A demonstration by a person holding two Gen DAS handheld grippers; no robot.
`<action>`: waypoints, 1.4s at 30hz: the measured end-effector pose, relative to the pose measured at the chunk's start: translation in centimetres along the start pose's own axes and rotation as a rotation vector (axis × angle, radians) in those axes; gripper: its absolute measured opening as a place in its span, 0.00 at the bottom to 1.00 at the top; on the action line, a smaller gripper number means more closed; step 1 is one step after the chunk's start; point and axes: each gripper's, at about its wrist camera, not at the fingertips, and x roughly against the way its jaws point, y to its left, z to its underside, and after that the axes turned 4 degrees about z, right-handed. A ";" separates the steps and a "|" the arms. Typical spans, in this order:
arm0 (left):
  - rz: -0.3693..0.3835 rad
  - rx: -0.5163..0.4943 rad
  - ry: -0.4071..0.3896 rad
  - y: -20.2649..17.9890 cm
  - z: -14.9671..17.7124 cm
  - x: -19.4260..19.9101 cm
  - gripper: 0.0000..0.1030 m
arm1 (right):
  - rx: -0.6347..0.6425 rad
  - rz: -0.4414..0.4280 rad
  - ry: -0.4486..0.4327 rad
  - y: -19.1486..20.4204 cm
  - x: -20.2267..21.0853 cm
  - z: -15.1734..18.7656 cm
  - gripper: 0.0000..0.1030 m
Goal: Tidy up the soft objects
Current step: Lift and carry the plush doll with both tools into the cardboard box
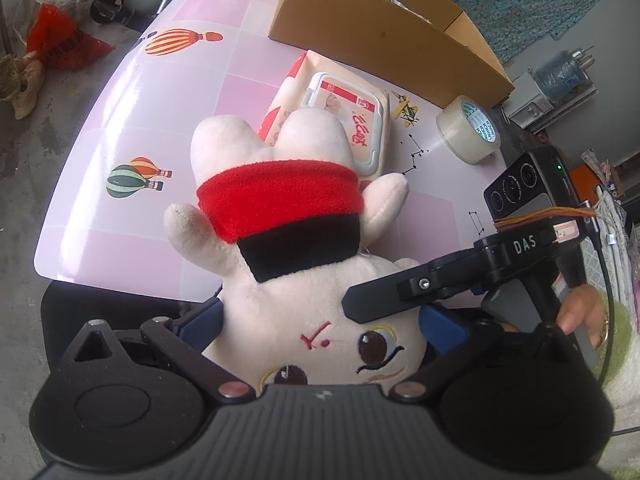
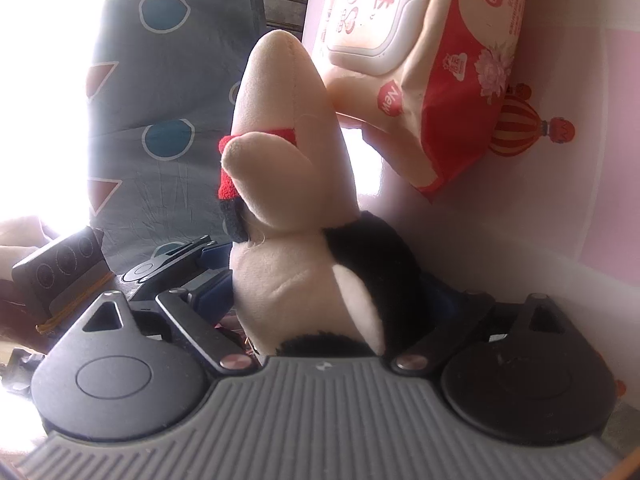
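Note:
A cream plush toy (image 1: 288,240) with a red and black band hangs head-first towards the left wrist camera, above the pink table (image 1: 132,120). My left gripper (image 1: 320,320) is shut on its head, a blue pad pressing each side. One black finger (image 1: 384,296) of my right gripper comes in from the right and lies across the head. In the right wrist view, the head of the plush toy (image 2: 304,272) fills the gap of my right gripper (image 2: 324,300), which is shut on it with its jaws wide. The left gripper's finger (image 2: 176,264) shows beside it. A pack of wet wipes (image 1: 332,120) lies beyond the toy.
An open cardboard box (image 1: 384,36) stands at the table's far side, with a roll of clear tape (image 1: 468,128) to its right. A hand (image 1: 580,312) holds the right gripper's handle. Red bag (image 1: 60,40) and shoes lie on the floor to the left.

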 end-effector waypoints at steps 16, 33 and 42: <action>0.023 -0.044 -0.022 -5.0 0.8 1.2 1.00 | 0.067 0.053 -0.043 2.6 4.1 2.9 0.86; 0.149 -0.299 -0.054 -15.2 -3.8 -1.2 1.00 | 0.012 0.090 -0.314 0.8 16.9 6.9 0.86; 0.227 -0.420 -0.147 -21.4 -10.2 -1.3 1.00 | 0.039 0.167 -0.508 2.8 26.2 5.8 0.86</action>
